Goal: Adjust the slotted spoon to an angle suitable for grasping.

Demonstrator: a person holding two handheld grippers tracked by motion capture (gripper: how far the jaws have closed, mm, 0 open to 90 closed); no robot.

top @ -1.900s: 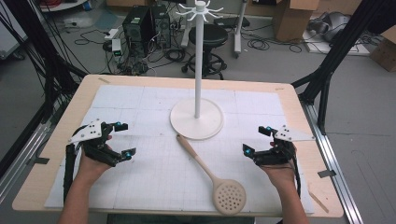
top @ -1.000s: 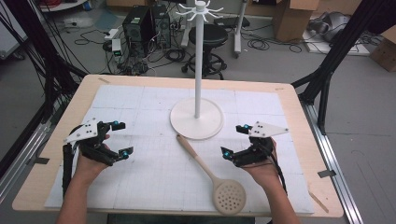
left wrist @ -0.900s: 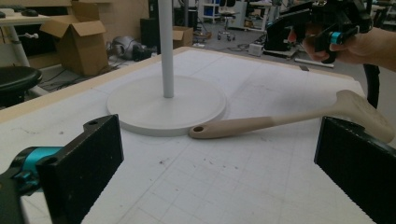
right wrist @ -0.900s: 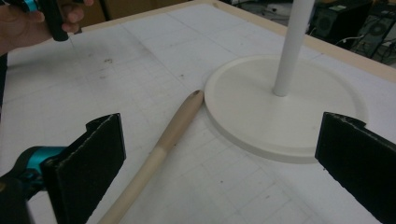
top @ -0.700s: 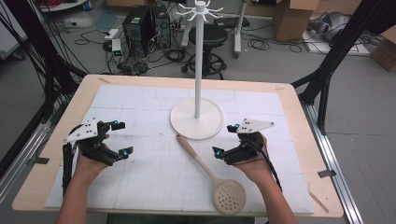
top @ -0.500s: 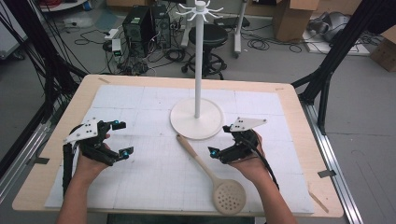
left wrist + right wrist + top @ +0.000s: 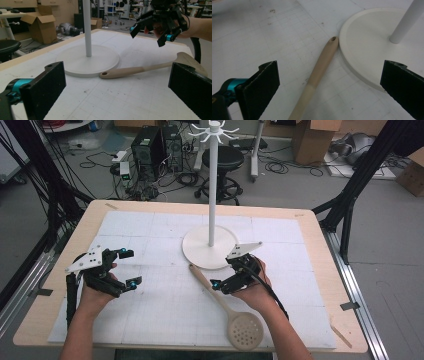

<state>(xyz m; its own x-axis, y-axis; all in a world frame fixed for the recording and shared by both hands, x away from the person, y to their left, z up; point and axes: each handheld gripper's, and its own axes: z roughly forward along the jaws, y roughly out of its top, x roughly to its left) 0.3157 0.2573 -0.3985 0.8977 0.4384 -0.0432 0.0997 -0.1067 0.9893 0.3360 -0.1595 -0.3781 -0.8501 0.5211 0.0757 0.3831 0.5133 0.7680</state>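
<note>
A wooden slotted spoon (image 7: 220, 297) lies on the white gridded mat, its handle tip touching the round base of a white hook stand (image 7: 210, 251). My right gripper (image 7: 225, 274) hovers open just over the handle, right of its upper part. In the right gripper view the handle (image 7: 319, 67) runs up between the wide-apart jaws of that gripper (image 7: 332, 87), beside the stand base (image 7: 367, 50). My left gripper (image 7: 128, 268) rests open on the mat at the left, holding nothing. The left gripper view looks past the open left gripper (image 7: 117, 85) at the spoon (image 7: 130, 71), the stand (image 7: 87, 60) and the right gripper (image 7: 157, 25).
The stand's tall pole (image 7: 212, 185) rises from the base to a ring of hooks (image 7: 214, 127). The wooden table (image 7: 320, 250) frames the mat. Black frame legs, computers, a stool and boxes stand on the floor beyond.
My right gripper has moved left from the table's right side to just over the spoon handle. The left gripper has barely shifted. The spoon has stayed put.
</note>
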